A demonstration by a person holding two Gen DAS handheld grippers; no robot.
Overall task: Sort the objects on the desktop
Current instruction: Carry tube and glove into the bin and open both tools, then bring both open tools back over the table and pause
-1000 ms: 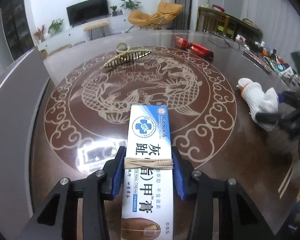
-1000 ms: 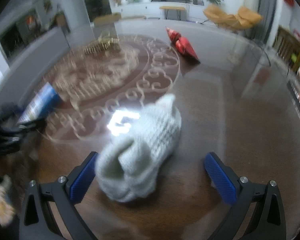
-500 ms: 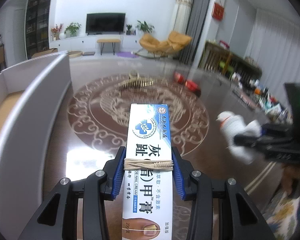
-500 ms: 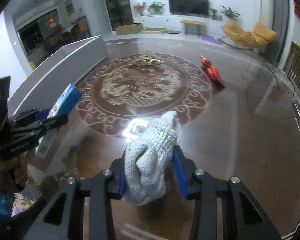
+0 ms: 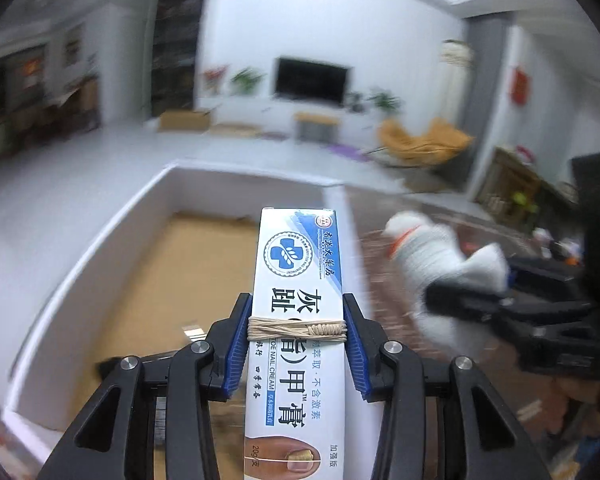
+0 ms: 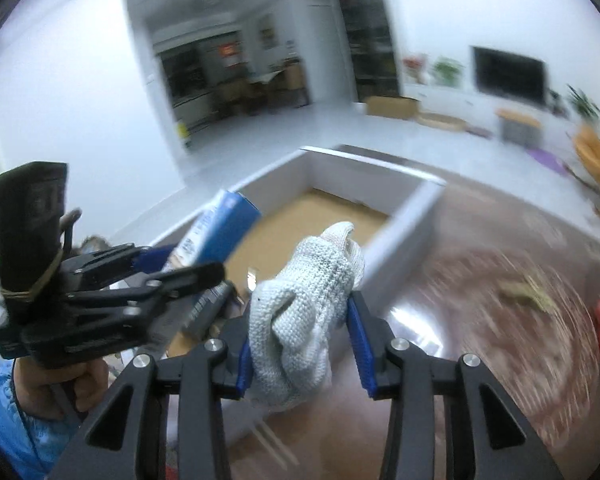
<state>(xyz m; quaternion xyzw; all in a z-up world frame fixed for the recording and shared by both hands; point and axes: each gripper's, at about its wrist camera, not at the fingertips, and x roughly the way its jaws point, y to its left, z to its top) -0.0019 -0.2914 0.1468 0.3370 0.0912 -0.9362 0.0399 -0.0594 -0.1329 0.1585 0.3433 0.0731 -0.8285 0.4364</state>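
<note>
The left gripper (image 5: pixel 296 330) clamps the stiff, light cream box (image 5: pixel 296 280) mid-length over the open carton (image 5: pixel 100 264); the right gripper (image 6: pixel 300 340) squeezes 1 soft knit glove (image 6: pixel 300 312) (bunched, compressible) beside it.

Behind the table we see a living room — a dark television (image 5: pixel 310 80) on a white wall, potted plants (image 5: pixel 247 79) on the low white cabinet (image 5: pixel 256 110) beneath it, a small wooden bench (image 5: pixel 316 125) and an orange lounge chair (image 5: pixel 424 142). Farther left, dark shelving (image 6: pixel 362 28) and a cardboard carton (image 6: pixel 392 107) on the pale floor — all blurred.
</note>
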